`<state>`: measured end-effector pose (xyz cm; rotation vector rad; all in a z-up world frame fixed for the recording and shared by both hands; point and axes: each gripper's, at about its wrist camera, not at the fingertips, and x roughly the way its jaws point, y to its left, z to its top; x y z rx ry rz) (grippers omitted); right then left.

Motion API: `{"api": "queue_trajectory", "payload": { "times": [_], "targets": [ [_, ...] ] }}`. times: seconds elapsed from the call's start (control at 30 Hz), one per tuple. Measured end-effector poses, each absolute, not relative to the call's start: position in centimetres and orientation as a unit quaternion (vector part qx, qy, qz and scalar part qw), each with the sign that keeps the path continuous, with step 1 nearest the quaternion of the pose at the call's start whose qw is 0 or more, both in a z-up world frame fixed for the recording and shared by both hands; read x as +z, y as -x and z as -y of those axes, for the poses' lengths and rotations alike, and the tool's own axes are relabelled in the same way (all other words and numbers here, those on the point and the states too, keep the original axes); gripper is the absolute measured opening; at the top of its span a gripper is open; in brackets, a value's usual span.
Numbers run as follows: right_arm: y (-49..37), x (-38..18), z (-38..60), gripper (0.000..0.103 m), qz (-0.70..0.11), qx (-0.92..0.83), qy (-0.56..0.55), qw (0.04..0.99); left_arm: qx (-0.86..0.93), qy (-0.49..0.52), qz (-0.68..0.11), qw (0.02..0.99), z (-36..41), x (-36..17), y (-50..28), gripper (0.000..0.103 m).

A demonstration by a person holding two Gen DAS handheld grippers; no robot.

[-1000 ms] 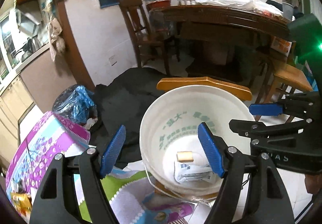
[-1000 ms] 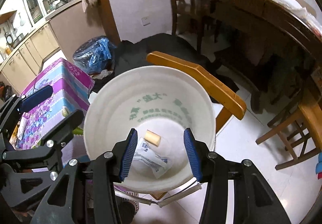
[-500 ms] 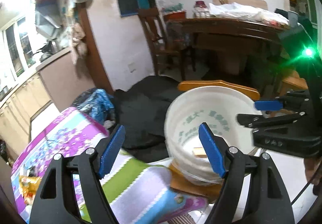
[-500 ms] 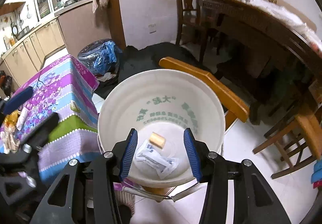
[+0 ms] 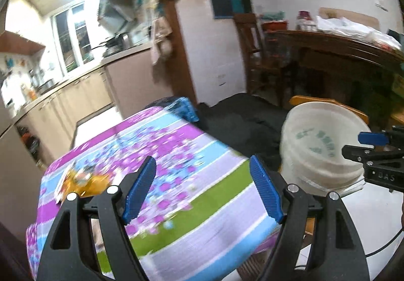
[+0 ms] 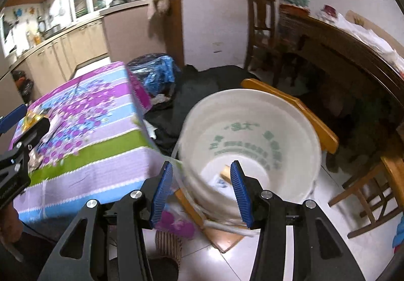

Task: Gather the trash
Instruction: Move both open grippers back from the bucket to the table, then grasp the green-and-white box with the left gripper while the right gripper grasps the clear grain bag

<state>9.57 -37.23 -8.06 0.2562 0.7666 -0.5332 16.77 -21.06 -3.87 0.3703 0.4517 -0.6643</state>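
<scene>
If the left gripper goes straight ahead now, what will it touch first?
Probably the striped purple floral tablecloth: the open left gripper points across it, with nothing between. Depth is unclear through the blur.

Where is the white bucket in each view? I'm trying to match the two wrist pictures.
Left wrist: the white bucket sits at the right edge, beyond the table's corner, partly behind the right claw.
Right wrist: it fills the lower centre, just past the claw, with trash inside.
Shared landmark: the floral striped tablecloth, left of the bucket in both.
</scene>
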Motion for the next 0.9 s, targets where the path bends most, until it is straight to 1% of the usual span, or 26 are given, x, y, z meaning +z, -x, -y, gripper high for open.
{"api": "queue_trajectory", "payload": {
  "times": [0.37,0.57,0.77,0.9],
  "targets": [
    [-14.8,-10.5,31.3,0.049,-0.399,-0.18,-0.117,0.891,-0.203,-0.129,-0.254,0.937,11.1,-5.6,-20.3,0.074],
    [-17.9,-11.5,27.9,0.049,-0.414,-0.139,-0.106,0.894,-0.125,-0.089,-0.286,0.946,5.2,-6.8,-21.7,0.074],
    [-20.7,-12.6,24.6,0.049,-0.426,-0.099,-0.098,0.894,-0.047,-0.038,-0.324,0.944,-0.3,-8.2,-23.1,0.08],
    [-22.0,-13.5,23.2,0.049,-0.439,-0.08,-0.097,0.89,-0.054,-0.027,-0.349,0.935,-1.3,-9.3,-23.8,0.08]
  ]
}}
